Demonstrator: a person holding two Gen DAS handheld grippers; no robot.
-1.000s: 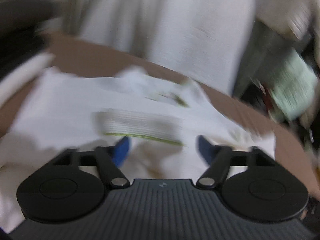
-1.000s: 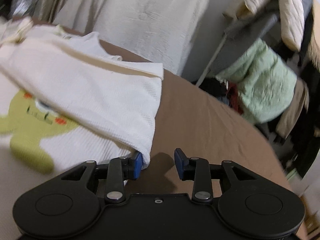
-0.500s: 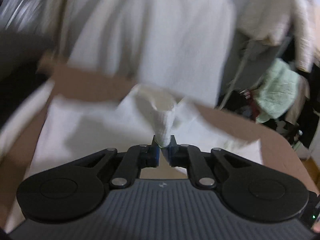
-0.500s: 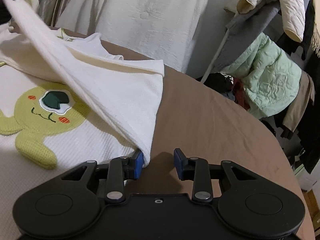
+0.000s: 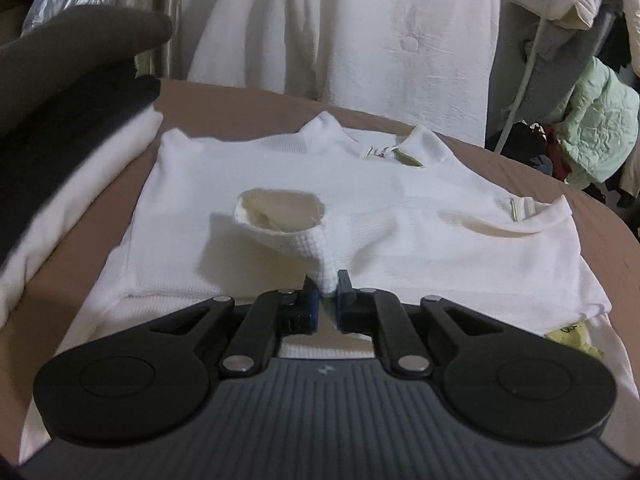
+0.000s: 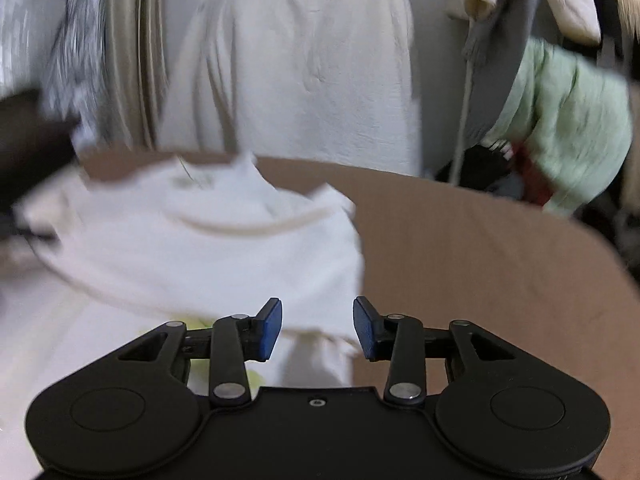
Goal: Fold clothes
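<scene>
A white waffle-knit shirt [image 5: 400,216] with a green cartoon print lies partly folded on the brown table [image 5: 240,100]. My left gripper [image 5: 328,294] is shut on the cuff end of its sleeve [image 5: 296,236], which stands up as an open tube over the folded body. My right gripper [image 6: 317,328] is open and empty, held just above the shirt's right edge [image 6: 240,256]; that view is blurred. A bit of green print shows in the left wrist view [image 5: 572,338] and near the right gripper's left finger [image 6: 196,322].
A stack of folded dark and white clothes [image 5: 60,128] sits at the table's left. A white cloth-covered object [image 5: 340,32] stands behind the table. A clothes rack with a mint quilted jacket [image 5: 596,120] is at the right. Bare brown table [image 6: 480,260] lies right of the shirt.
My left gripper closed on the sleeve and drew it across over the shirt body, covering the green print. My right gripper opened wider and shifted left over the shirt's edge.
</scene>
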